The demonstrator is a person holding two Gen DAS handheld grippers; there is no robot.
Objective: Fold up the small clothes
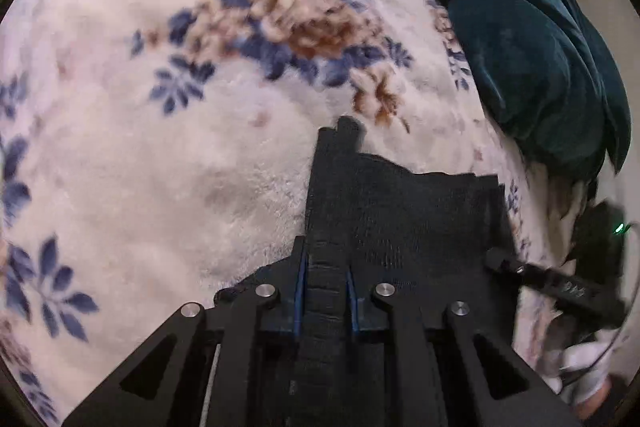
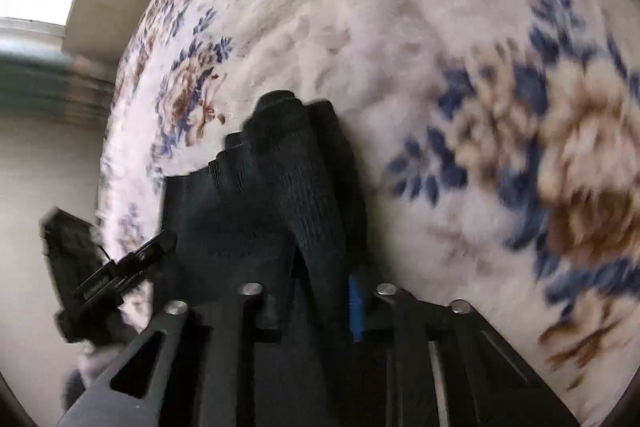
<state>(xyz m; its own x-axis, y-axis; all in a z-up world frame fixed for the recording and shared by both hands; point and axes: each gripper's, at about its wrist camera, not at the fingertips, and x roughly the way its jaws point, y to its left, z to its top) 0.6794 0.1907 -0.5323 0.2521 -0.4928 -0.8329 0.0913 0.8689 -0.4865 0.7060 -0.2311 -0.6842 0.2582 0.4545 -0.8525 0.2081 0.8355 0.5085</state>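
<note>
Open floral blanket (image 1: 160, 155) from 9 to 12 o'clock in left view, teal cushion (image 1: 532, 39) blocking at 2 o'clock, dark garment (image 1: 400, 211) ahead.

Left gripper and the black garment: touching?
Touching. The left wrist view shows the left gripper with its blue-padded fingers shut on a bunched ribbed edge of the black garment, with fabric filling the space between them.
</note>
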